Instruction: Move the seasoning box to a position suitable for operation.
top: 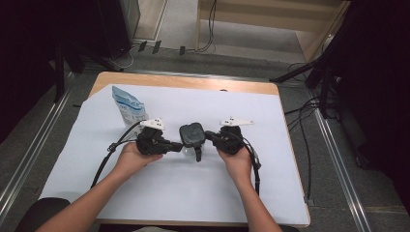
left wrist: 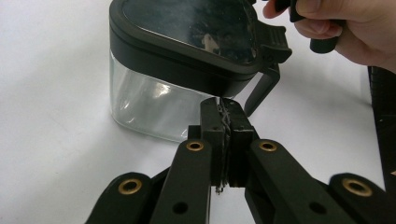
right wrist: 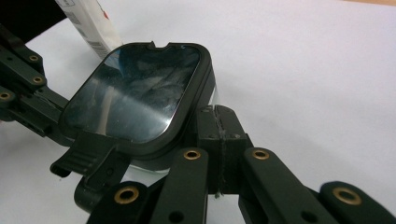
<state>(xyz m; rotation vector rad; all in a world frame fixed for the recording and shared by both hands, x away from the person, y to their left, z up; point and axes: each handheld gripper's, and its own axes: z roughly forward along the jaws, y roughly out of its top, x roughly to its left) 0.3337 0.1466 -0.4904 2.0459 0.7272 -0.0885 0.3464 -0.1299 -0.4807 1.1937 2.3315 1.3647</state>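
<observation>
Tabletop (top: 290,193) of pale wood, covered by a white sheet (top: 169,193), carries everything in the high view. Toward its left rear stands a blue-and-white pouch (top: 126,107), upright and a little tilted, well apart from the hands.

Next comes the left gripper (top: 178,145), held in the person's left hand (top: 129,159) and pointing rightward at a container in the middle. In the left gripper view its jaws are pressed flat together with nothing between them, their tips (left wrist: 223,106) just under the rim of the lid, at or very near the glass wall; whether they touch it I cannot tell.

At the centre sits the container (top: 192,135): a clear glass box (left wrist: 149,109) with rounded corners, closed by a dark lid (left wrist: 187,32) with a glossy top, a latch tab (left wrist: 275,44) and a black bail beneath it, standing on the sheet.

To its right the right gripper (top: 209,135), held in the right hand (top: 237,162), points leftward. Its jaws are likewise fully closed and empty, their tips (right wrist: 218,116) just beside the lid's edge (right wrist: 201,93). The pouch (right wrist: 88,23) appears beyond the lid there.
</observation>
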